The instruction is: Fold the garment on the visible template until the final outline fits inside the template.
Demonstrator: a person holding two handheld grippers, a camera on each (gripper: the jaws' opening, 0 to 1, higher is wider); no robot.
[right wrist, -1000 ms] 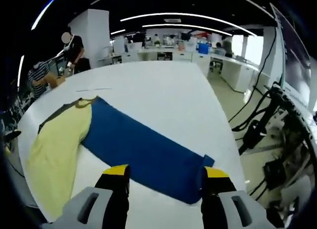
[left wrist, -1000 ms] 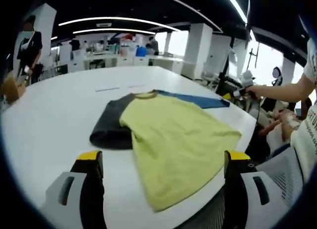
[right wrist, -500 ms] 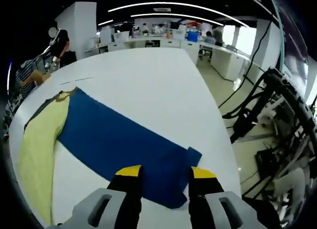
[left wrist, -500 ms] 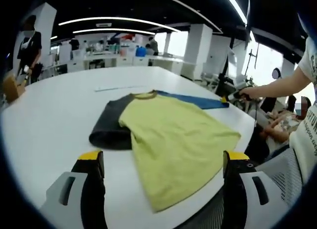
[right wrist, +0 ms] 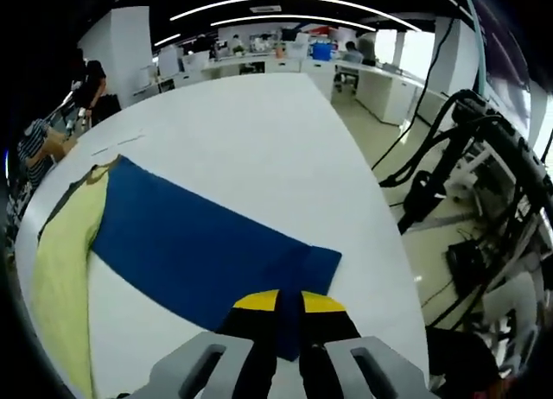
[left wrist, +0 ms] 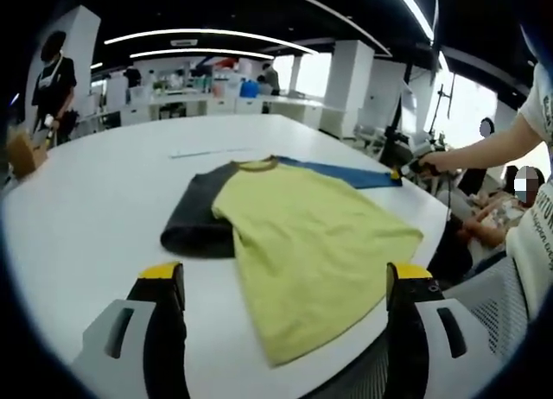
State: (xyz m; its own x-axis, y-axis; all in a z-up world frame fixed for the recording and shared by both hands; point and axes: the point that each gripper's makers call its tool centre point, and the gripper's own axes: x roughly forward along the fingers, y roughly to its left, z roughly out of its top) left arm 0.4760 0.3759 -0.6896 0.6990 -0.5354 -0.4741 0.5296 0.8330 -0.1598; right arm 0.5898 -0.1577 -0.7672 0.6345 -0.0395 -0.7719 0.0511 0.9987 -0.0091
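Note:
A yellow-green T-shirt (left wrist: 311, 235) lies flat on the white table (left wrist: 86, 192), with a dark grey sleeve (left wrist: 194, 222) on its left. A long blue cloth part (left wrist: 346, 174) runs from the collar to the right. My left gripper (left wrist: 285, 274) hovers open in front of the shirt's near hem, holding nothing. In the right gripper view the blue cloth (right wrist: 199, 243) stretches across the table (right wrist: 242, 131) beside the yellow part (right wrist: 65, 261). My right gripper (right wrist: 289, 302) is shut on the blue cloth's near edge. That gripper (left wrist: 404, 168) also shows at the cloth's far end, in a person's hand.
A person's arm (left wrist: 492, 153) reaches in from the right above a mesh chair (left wrist: 484, 304). Someone stands at the far left (left wrist: 52, 79). Cables and stands (right wrist: 458, 183) crowd the floor beyond the table's right edge. Thin tape marks (right wrist: 130, 142) lie near the collar.
My right gripper's jaws have come together from wide open and now pinch the blue cloth's near edge. The left gripper stays open in about the same place.

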